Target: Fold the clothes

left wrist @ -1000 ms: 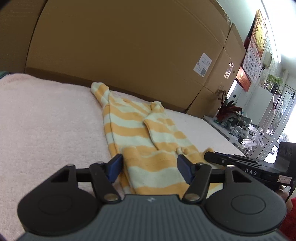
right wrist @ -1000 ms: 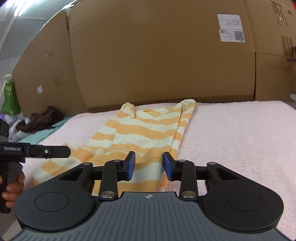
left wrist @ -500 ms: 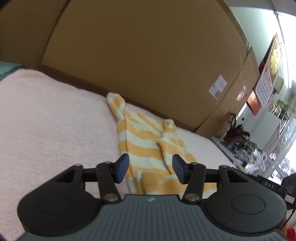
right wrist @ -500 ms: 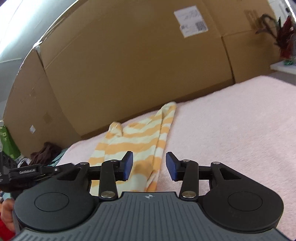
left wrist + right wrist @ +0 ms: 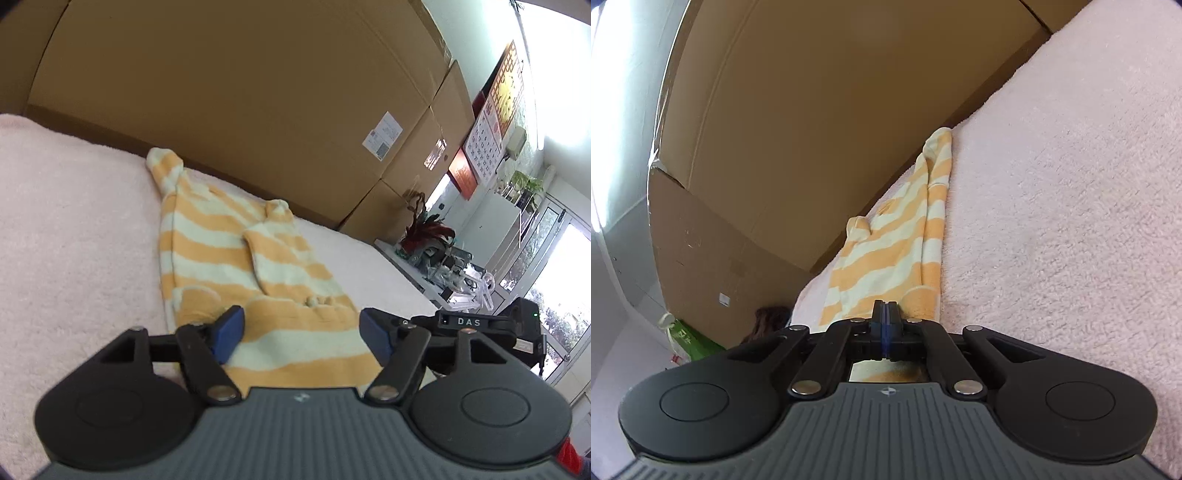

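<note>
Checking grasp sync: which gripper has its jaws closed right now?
The right gripper: jaws pressed together at the striped garment's near edge. The left gripper is wide open over it.

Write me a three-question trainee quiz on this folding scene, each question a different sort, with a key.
1. True or false: the left gripper is open above the hem of the striped garment.
2. Multiple choice: the jaws of the right gripper are A) wide apart, B) closed together, C) out of view.
3. Fill in: the garment lies on a pink ____ in front of the cardboard boxes.

Key: 1 true; 2 B; 3 blanket. Whether the right gripper pinches cloth cannot be told.
</note>
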A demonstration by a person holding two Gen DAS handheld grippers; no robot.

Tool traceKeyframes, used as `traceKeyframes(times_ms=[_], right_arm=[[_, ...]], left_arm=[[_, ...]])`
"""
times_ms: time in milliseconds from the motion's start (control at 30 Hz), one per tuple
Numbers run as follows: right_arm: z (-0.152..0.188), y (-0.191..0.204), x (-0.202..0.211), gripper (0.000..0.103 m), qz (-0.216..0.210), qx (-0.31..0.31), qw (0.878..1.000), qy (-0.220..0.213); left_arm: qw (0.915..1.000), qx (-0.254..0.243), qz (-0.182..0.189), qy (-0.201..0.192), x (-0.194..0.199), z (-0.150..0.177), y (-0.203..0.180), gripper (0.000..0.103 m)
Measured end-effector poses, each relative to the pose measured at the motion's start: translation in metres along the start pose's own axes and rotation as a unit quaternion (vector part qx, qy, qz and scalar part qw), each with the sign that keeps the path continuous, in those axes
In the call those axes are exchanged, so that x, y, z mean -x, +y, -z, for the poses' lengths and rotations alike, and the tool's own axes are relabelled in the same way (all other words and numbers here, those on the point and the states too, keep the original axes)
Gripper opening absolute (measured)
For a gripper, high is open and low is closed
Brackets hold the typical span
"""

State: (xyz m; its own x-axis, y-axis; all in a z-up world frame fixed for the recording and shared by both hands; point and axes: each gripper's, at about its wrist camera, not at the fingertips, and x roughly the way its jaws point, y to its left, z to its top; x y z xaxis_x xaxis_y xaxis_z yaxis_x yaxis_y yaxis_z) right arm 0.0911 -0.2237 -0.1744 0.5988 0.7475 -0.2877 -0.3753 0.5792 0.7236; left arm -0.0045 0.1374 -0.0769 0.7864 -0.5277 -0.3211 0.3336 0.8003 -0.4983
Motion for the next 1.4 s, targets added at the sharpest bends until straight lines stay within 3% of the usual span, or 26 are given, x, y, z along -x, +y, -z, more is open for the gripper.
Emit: traceKeyframes(times_ms=[33, 133, 300, 367, 400, 433, 533, 700, 800, 867, 967, 1067, 1167, 1200, 1267, 1400], right_arm=[[0.004, 0.005, 0.002, 0.000, 0.003, 0.018, 1.000, -0.001], [0.017, 0.021, 0.007, 0.013, 0.011, 0.073, 0.997, -0.002], [0.038, 0.047, 0.016, 0.014, 0.025, 0.164, 0.986, -0.005], [0.046, 0.058, 0.020, 0.013, 0.030, 0.200, 0.979, -0.007], [0.050, 0.063, 0.022, 0.011, 0.033, 0.217, 0.975, -0.007], [0.057, 0.064, 0.023, 0.000, 0.051, 0.250, 0.967, -0.019], [0.077, 0.063, 0.028, 0.000, 0.097, 0.344, 0.932, -0.062], [0.092, 0.058, 0.027, 0.000, 0.113, 0.382, 0.911, -0.110], [0.091, 0.063, 0.031, 0.001, 0.118, 0.366, 0.916, -0.113], [0.094, 0.073, 0.037, 0.016, 0.098, 0.357, 0.920, -0.128], [0.110, 0.082, 0.029, 0.016, 0.077, 0.378, 0.917, -0.106], [0.118, 0.081, 0.026, 0.016, 0.097, 0.398, 0.904, -0.118], [0.107, 0.067, 0.034, 0.014, 0.117, 0.367, 0.914, -0.129], [0.104, 0.064, 0.037, 0.006, 0.114, 0.357, 0.918, -0.130], [0.099, 0.056, 0.042, 0.005, 0.109, 0.337, 0.926, -0.133], [0.116, 0.057, 0.037, 0.005, 0.118, 0.357, 0.912, -0.166]], left_arm=[[1.0000, -0.002, -0.003, 0.000, 0.001, -0.001, -0.001, 0.072], [0.9996, -0.014, 0.000, -0.023, 0.017, 0.000, -0.007, 0.071], [0.9980, -0.038, 0.040, -0.031, 0.035, 0.017, -0.027, 0.071], [0.9978, -0.063, 0.013, -0.016, 0.027, 0.032, -0.034, 0.068], [0.9957, -0.089, -0.019, -0.018, 0.024, 0.040, -0.036, 0.055], [0.9918, -0.117, -0.039, -0.031, 0.025, 0.048, -0.035, 0.051], [0.9813, -0.174, -0.060, -0.055, 0.029, 0.061, -0.036, 0.049], [0.9774, -0.184, -0.071, -0.077, 0.033, 0.065, -0.037, 0.050], [0.9797, -0.161, -0.042, -0.111, 0.042, 0.067, -0.046, 0.064], [0.9802, -0.153, -0.029, -0.123, 0.042, 0.073, -0.050, 0.067], [0.9768, -0.173, -0.050, -0.116, 0.032, 0.086, -0.051, 0.066], [0.9706, -0.199, -0.052, -0.125, 0.035, 0.092, -0.046, 0.067], [0.9688, -0.198, -0.055, -0.139, 0.041, 0.093, -0.037, 0.066], [0.9681, -0.196, -0.053, -0.147, 0.044, 0.095, -0.032, 0.066], [0.9653, -0.197, -0.046, -0.165, 0.047, 0.101, -0.025, 0.066], [0.9613, -0.196, -0.051, -0.187, 0.042, 0.109, -0.027, 0.072]])
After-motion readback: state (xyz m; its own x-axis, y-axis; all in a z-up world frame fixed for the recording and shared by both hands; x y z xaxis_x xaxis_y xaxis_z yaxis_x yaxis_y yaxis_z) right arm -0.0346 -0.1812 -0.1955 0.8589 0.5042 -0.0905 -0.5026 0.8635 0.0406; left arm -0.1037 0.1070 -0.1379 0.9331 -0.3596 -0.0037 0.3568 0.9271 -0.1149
